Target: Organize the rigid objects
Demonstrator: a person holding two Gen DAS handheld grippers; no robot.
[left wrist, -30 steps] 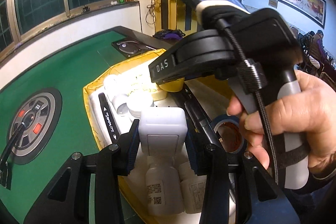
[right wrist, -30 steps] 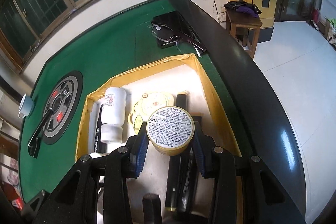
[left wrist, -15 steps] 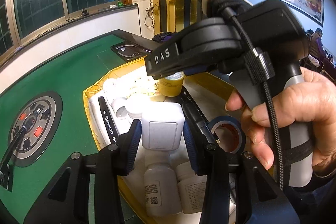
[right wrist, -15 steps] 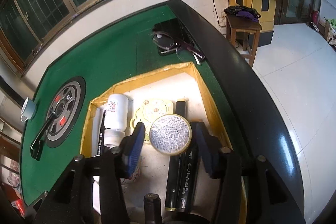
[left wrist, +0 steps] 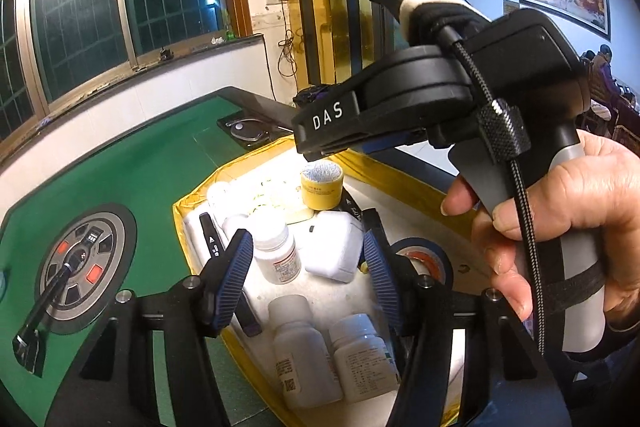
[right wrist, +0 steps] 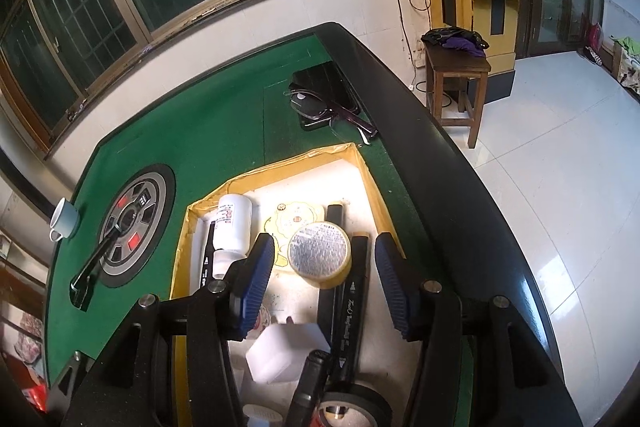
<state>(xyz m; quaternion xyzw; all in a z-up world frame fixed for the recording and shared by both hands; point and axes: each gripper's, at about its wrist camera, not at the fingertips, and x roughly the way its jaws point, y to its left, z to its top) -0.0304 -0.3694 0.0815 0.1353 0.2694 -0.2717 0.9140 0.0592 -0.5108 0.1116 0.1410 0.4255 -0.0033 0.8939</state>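
A yellow-edged tray (right wrist: 362, 163) on the green table holds the objects. My right gripper (right wrist: 324, 277) is open above a round yellow tin (right wrist: 319, 254) that rests in the tray; the tin also shows in the left wrist view (left wrist: 322, 185). My left gripper (left wrist: 306, 277) is open above a white rectangular box (left wrist: 332, 249) lying beside a white pill bottle (left wrist: 276, 245). The box appears in the right wrist view (right wrist: 286, 353). Two more white bottles (left wrist: 304, 351) lie near the tray's front. Black markers (right wrist: 352, 303) and a tape roll (left wrist: 422, 259) lie in the tray.
A round grey dial (right wrist: 132, 223) with a black lever sits in the table's middle. A small cup (right wrist: 64, 219) stands at the left edge. Glasses lie on a black case (right wrist: 324, 95) beyond the tray. A wooden stool (right wrist: 456, 75) stands off the table.
My right gripper opened and let the yellow tin down into the tray, then rose. My left gripper opened and released the white box, which now lies in the tray.
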